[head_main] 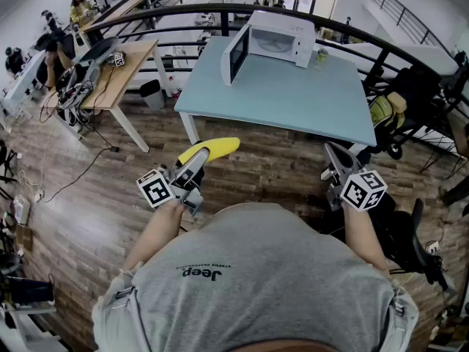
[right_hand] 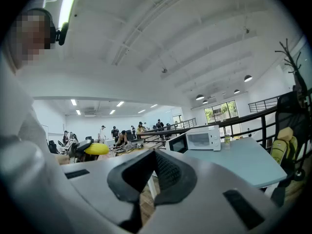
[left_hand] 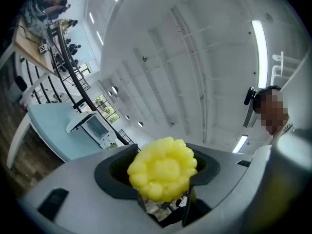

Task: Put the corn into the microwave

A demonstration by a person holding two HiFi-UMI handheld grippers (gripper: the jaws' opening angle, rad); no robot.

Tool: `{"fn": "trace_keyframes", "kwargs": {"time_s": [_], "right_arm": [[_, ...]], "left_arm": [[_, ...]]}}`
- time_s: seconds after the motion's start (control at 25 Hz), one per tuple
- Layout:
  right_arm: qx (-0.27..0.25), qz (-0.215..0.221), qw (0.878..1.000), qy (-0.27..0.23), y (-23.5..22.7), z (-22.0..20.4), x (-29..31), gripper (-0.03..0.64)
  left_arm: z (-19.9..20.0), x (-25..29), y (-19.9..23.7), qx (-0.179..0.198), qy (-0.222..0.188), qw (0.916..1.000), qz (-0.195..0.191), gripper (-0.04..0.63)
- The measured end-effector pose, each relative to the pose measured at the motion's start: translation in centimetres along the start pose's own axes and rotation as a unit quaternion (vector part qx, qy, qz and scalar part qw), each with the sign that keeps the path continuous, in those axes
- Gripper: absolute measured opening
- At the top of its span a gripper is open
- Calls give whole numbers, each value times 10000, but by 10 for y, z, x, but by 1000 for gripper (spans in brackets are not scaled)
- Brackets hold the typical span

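A yellow corn cob (head_main: 210,149) sticks forward out of my left gripper (head_main: 196,162), which is shut on it. In the left gripper view the cob's knobbly end (left_hand: 163,168) fills the space between the jaws. The white microwave (head_main: 277,39) stands at the far side of the light blue table (head_main: 293,101), with its door (head_main: 236,53) swung open to the left. It is well ahead of both grippers. My right gripper (head_main: 334,158) is held out level at the right, shut on nothing. In the right gripper view the microwave (right_hand: 204,138) shows past the closed pads (right_hand: 165,172).
A small green cup (head_main: 321,56) stands right of the microwave. A black curved railing (head_main: 183,9) runs behind the table. A wooden desk (head_main: 117,72) with cables stands at the left, and black chairs with a yellow bag (head_main: 387,112) at the right. People sit at the far left.
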State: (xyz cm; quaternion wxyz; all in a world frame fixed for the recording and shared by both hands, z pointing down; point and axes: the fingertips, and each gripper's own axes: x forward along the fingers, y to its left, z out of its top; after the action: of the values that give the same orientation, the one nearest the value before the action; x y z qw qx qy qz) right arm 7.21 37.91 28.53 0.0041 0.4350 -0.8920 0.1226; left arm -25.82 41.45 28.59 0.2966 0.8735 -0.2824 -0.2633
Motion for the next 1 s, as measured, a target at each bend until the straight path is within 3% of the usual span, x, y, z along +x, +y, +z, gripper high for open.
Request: {"fn": "trace_keyframes", "kwargs": {"time_s": [0.4, 1.0], "right_arm": [[314, -35, 9994, -107, -17, 2, -13, 18], [-462, 115, 9988, 88, -45, 10, -25, 18]], "left_arm": [[-5, 15, -9, 112, 75, 9999, 18, 264], [-56, 79, -42, 368, 292, 9986, 225, 264]]}}
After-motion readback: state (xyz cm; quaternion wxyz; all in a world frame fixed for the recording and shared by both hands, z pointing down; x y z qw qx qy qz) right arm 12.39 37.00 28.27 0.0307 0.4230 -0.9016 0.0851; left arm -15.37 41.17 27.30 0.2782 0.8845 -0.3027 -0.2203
